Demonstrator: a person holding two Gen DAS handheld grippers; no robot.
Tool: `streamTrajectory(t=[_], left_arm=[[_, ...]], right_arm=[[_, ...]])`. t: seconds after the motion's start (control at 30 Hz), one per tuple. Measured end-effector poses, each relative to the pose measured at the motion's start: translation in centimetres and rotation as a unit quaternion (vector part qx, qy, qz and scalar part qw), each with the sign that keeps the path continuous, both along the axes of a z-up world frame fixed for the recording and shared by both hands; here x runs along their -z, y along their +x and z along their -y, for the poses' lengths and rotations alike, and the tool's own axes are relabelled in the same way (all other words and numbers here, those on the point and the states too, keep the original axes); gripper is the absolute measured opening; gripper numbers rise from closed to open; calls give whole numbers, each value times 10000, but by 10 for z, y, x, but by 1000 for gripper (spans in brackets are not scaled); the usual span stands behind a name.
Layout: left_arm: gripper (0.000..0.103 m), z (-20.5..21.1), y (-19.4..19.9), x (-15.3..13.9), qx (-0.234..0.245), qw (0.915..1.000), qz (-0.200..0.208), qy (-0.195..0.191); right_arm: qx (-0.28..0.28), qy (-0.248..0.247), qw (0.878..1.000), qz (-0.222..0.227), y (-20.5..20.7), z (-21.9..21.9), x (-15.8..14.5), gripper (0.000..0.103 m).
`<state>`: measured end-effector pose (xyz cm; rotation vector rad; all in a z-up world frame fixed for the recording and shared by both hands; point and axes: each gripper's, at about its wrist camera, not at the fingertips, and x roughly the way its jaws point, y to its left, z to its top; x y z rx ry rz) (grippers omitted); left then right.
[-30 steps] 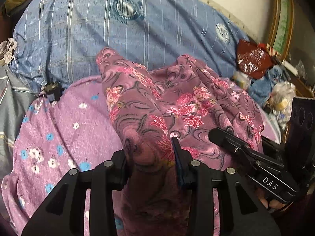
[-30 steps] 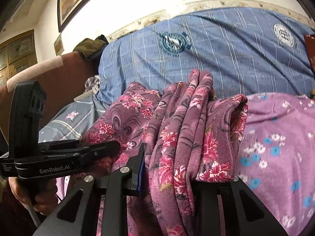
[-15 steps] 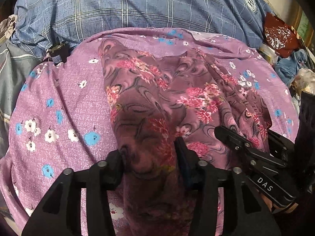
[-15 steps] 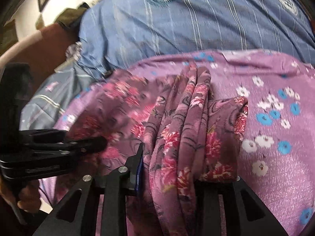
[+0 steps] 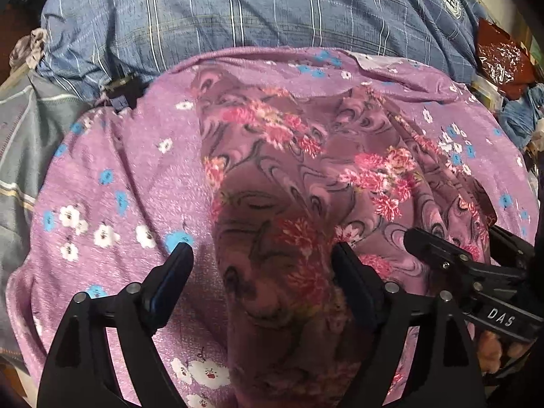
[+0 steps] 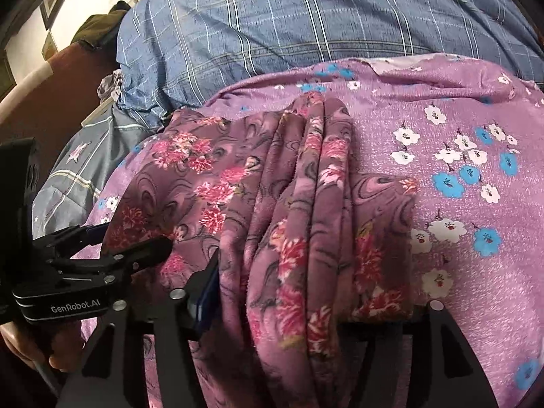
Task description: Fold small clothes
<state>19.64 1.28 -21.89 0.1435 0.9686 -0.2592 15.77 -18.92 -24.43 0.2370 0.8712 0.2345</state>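
Both grippers have just been opening, and the garment (image 5: pixel 292 204), which hung raised between them a second ago, now lies on the lilac cloth (image 5: pixel 112 183). This reads as a release: the fold appears laid down, and the likely next step is to pull the jaws clear and smooth or fold again.

Left gripper (image 5: pixel 261 265): jaws stand wide. Its left pad is clear of the garment, with lilac cloth showing in the gap; its right pad lies against or just beside the garment's edge. The garment passes between the jaws but is not pinched.

Right gripper (image 6: pixel 306 292): jaws partly open around the bunched, pleated end of the garment (image 6: pixel 295 210). The left pad sits just beside the fabric; the right finger is hidden under the fabric, so contact there cannot be told. No firm pinch shows.

Garment: rose-patterned plum fabric, resting in the middle of the lilac cloth, its near end between the jaws and its far end short of the cloth's far edge.

Beyond the lilac cloth: a blue plaid pillow (image 5: pixel 238 10). To the cloth's right, in the left wrist view, a red wrapper (image 5: pixel 499 57).
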Motion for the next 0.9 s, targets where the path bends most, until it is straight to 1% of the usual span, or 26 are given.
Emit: streamTrajectory(t=[0.07, 0.13, 0.23, 0.3, 0.37, 0.43, 0.5, 0.57, 0.6, 0.63, 0.7, 0.73, 0.8, 0.9], left_arm=[[85, 2, -4, -11, -69, 9995, 268, 144], [85, 2, -7, -21, -115, 9987, 488, 136], [85, -4, -9, -39, -273, 9965, 780, -93], [85, -8, -5, -48, -431, 9946, 918, -222], [85, -9, 4, -52, -609, 9930, 983, -233], [85, -9, 17, -53, -800, 9916, 988, -218], [85, -11, 30, -50, -989, 9904, 946, -191], [85, -13, 40, -45, -1147, 9894, 872, -154], [85, -14, 43, -42, -1197, 9891, 842, -140], [85, -16, 50, -38, -1281, 9886, 789, -103], [85, -17, 57, -32, -1384, 9878, 712, -25], [85, -18, 59, -30, -1414, 9876, 683, 5], [85, -19, 64, -24, -1455, 9874, 620, 54], [85, -18, 68, -20, -1460, 9875, 577, 108]], right_arm=[[-32, 41, 9999, -105, 2, 4, -4, 63], [-4, 55, 9999, -116, 3, 9, -12, 63], [135, 37, 9998, 130, 2, 20, -28, 63], [403, -165, 9982, 405, 3, 27, -40, 63], [622, -290, 9958, 602, 6, 33, -49, 63], [774, -240, 9933, 821, 12, 38, -59, 63], [799, -207, 9917, 987, 17, 36, -64, 62], [734, -143, 9914, 1076, 24, 30, -66, 52], [659, -47, 9924, 1043, 31, 27, -64, 42], [625, 10, 9930, 999, 35, 24, -62, 36], [561, 157, 9949, 826, 47, 21, -54, 31], [554, 191, 9954, 756, 51, 20, -50, 28], [562, 224, 9963, 607, 60, 18, -42, 28], [603, 144, 9973, 381, 69, 17, -31, 27]])
